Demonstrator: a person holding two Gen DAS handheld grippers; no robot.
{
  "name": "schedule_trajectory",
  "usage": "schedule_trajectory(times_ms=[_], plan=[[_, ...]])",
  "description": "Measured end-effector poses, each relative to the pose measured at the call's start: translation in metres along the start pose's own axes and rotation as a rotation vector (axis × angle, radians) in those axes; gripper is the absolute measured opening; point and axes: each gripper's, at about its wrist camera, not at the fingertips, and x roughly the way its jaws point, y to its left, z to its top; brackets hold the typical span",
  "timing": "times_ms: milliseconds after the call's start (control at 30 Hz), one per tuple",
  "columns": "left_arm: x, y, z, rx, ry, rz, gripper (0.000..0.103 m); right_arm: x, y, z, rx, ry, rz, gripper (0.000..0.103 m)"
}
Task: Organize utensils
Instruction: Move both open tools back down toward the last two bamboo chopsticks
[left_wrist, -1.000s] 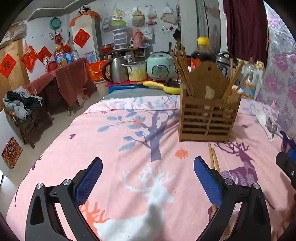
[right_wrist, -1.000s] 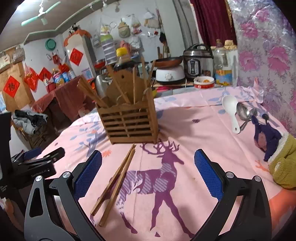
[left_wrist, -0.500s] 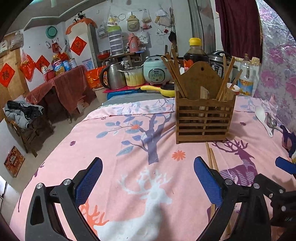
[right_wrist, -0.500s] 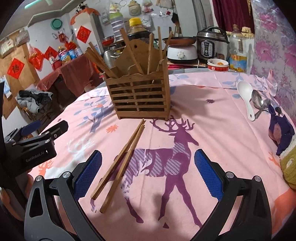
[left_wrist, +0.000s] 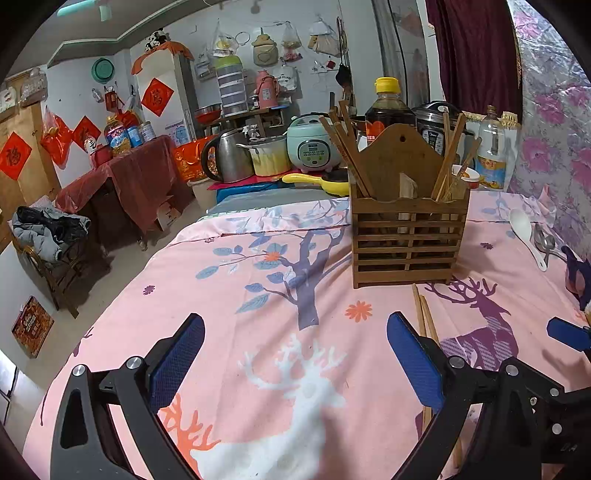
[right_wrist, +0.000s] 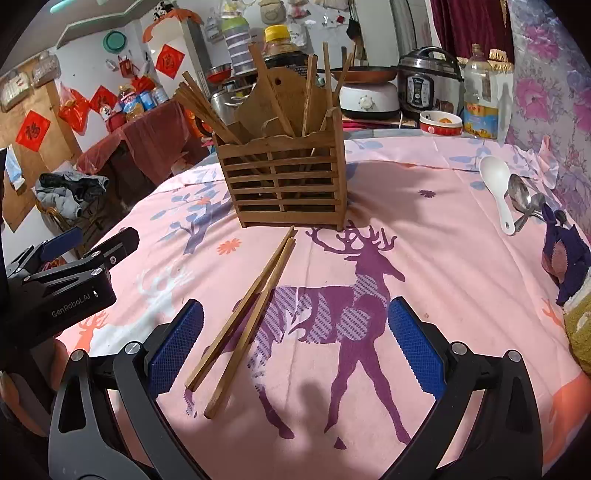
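Observation:
A wooden slatted utensil holder (right_wrist: 286, 179) with several chopsticks stands upright on the pink tablecloth; it also shows in the left wrist view (left_wrist: 406, 236). Two loose wooden chopsticks (right_wrist: 247, 317) lie on the cloth in front of it, between my right gripper's fingers, nearer the left finger; they show in the left wrist view (left_wrist: 424, 317) too. My right gripper (right_wrist: 295, 349) is open and empty just above them. My left gripper (left_wrist: 295, 363) is open and empty over bare cloth to the left. A white spoon (right_wrist: 500, 190) and metal spoons (right_wrist: 524, 201) lie at the right.
A purple and yellow cloth bundle (right_wrist: 569, 273) sits at the table's right edge. Behind the table stand cookers (right_wrist: 428, 86), an oil bottle (right_wrist: 480, 99), a bowl (right_wrist: 441, 123) and a kettle (left_wrist: 225, 158). The left gripper's body (right_wrist: 62, 280) is at the right view's left side.
My right gripper has moved forward and down toward the loose chopsticks, which now lie between its fingers. My left gripper has drawn back and risen slightly. Both stay open.

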Motion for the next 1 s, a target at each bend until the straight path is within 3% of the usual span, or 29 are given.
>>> schedule_trajectory(times_ms=[667, 1000], plan=[[-0.003, -0.004, 0.000, 0.025, -0.018, 0.017, 0.097, 0.010, 0.004, -0.004, -0.017, 0.055, -0.008, 0.096], [-0.003, -0.005, -0.001, 0.028, -0.016, 0.019, 0.097, 0.028, 0.019, -0.016, -0.100, 0.151, -0.028, 0.096]])
